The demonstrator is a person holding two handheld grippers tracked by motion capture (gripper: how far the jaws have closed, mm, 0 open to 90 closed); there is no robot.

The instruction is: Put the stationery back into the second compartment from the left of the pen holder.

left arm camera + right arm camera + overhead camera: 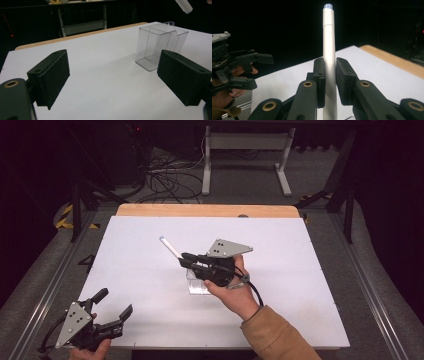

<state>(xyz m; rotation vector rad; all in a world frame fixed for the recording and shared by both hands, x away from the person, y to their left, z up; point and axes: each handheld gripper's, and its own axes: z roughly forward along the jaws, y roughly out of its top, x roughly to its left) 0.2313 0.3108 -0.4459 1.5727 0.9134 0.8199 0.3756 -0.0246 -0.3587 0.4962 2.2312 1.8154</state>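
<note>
Here the right gripper [184,259] is clamped on a slim silver-white pen [169,247], its two black jaws pressed against the barrel from either side (the right gripper view shows the pads [320,75] squeezing the pen [329,57] low on its length, with most of the barrel and its pale blue-tipped end rising free above them). In the high view the pen sticks out from the jaws toward the upper left, tilted and held above the white table [300,310] rather than lying on it. Just beneath and behind that gripper stands a clear plastic container [198,285], upright on the table — the left gripper view shows it [160,45] as a tall transparent box with an inner divider, its top open, and the end of the pen [184,5] hanging in the air above and to the right of it, not inside. The left gripper [114,309] sits well apart at the near left corner of the table, held in the person's left hand [90,351]; its jaws stand wide open with nothing between them — only bare table shows between the pads [53,77].
</note>
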